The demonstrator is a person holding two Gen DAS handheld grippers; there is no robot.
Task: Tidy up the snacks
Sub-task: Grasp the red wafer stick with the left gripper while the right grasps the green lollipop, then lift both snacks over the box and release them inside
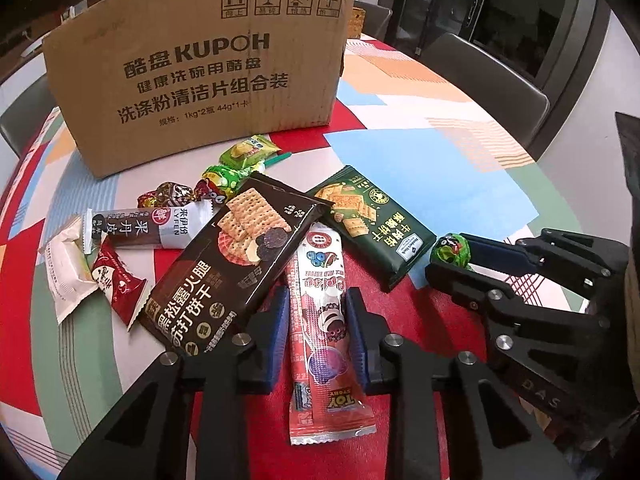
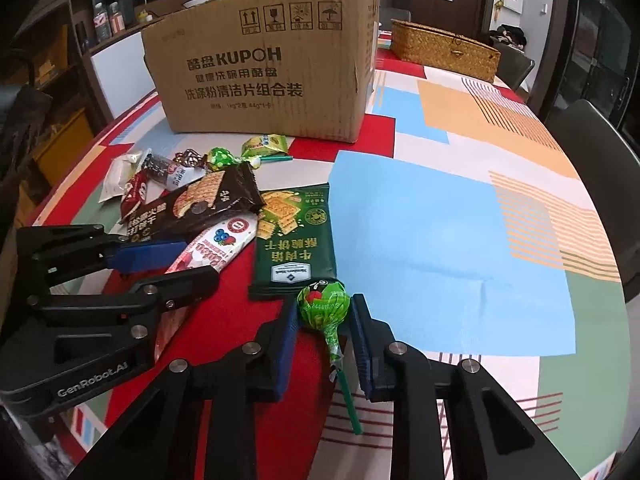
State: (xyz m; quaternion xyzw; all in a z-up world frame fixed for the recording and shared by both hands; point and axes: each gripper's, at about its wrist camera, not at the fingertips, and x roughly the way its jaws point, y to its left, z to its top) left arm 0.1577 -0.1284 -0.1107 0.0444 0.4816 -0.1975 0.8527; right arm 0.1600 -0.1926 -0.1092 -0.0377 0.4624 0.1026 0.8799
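Snacks lie scattered on the patterned table in front of a cardboard box (image 1: pixel 200 76), which also shows in the right wrist view (image 2: pixel 264 64). My left gripper (image 1: pixel 318 308) is open, its jaws on either side of a long red-and-white snack stick (image 1: pixel 320 328), with small gaps to the pads. My right gripper (image 2: pixel 324 320) is open around a green lollipop (image 2: pixel 323 302); its green stick (image 2: pixel 348 400) points toward the camera. A black cracker pack (image 1: pixel 236 256) and a green cracker pack (image 1: pixel 372 224) lie beside the stick.
Small candies (image 1: pixel 224 178), a green wafer packet (image 1: pixel 250 150), a fruit-leather bar (image 1: pixel 148 228) and white and red packets (image 1: pixel 80 268) lie left of the packs. A woven basket (image 2: pixel 444 50) stands at the back right. Chairs (image 2: pixel 592 148) ring the table.
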